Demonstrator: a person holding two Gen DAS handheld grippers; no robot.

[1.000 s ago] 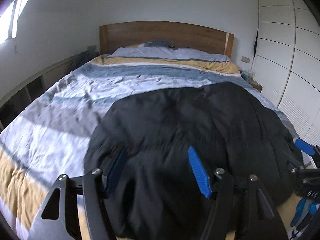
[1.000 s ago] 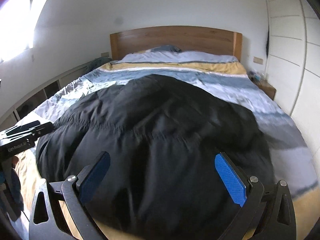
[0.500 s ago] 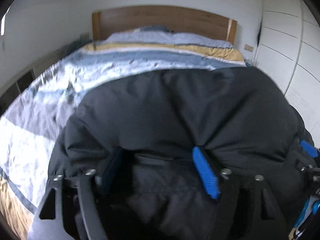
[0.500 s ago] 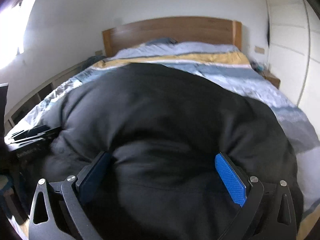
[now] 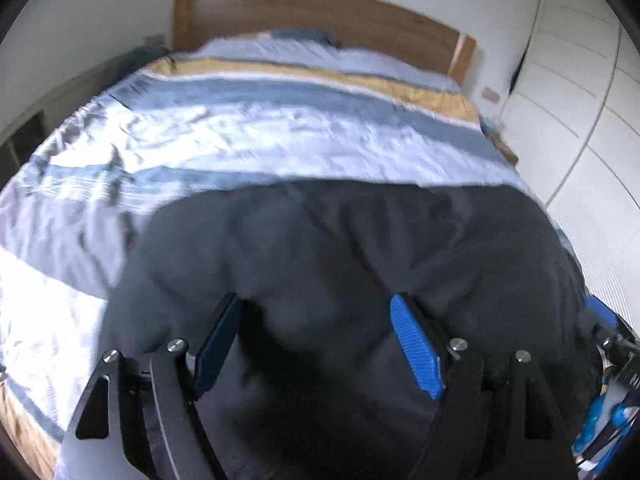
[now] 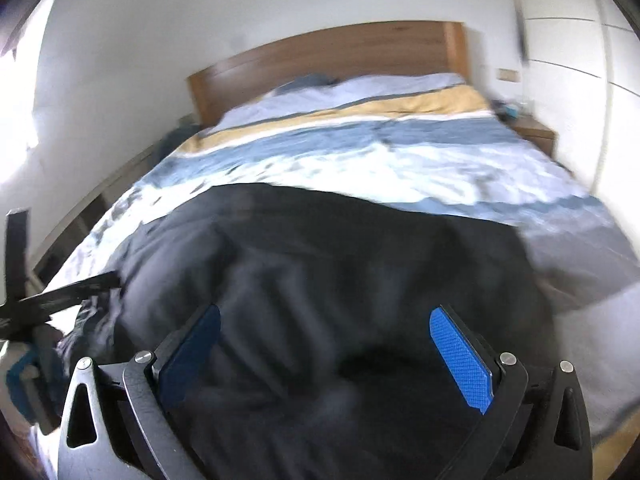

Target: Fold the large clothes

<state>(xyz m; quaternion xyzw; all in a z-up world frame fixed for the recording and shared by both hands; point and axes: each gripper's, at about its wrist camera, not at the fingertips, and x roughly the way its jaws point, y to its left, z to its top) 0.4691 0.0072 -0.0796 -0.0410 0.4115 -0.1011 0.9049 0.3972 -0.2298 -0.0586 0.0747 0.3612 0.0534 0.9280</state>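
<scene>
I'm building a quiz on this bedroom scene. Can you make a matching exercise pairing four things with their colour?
Things:
1. jacket
2. headboard
3. wardrobe
4. left gripper pads

Colours:
A. white
B. blue
C. black
D. brown wood

Pairs: 1-C, 2-D, 3-A, 4-B

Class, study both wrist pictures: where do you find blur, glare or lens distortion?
Left wrist view: motion blur smears the striped blue, white and yellow bedspread and the black padded jacket; the wooden headboard bows. Right wrist view: equally blurred, window glare whitens the left edge; the right tool's blue pads stay sharp.
</scene>
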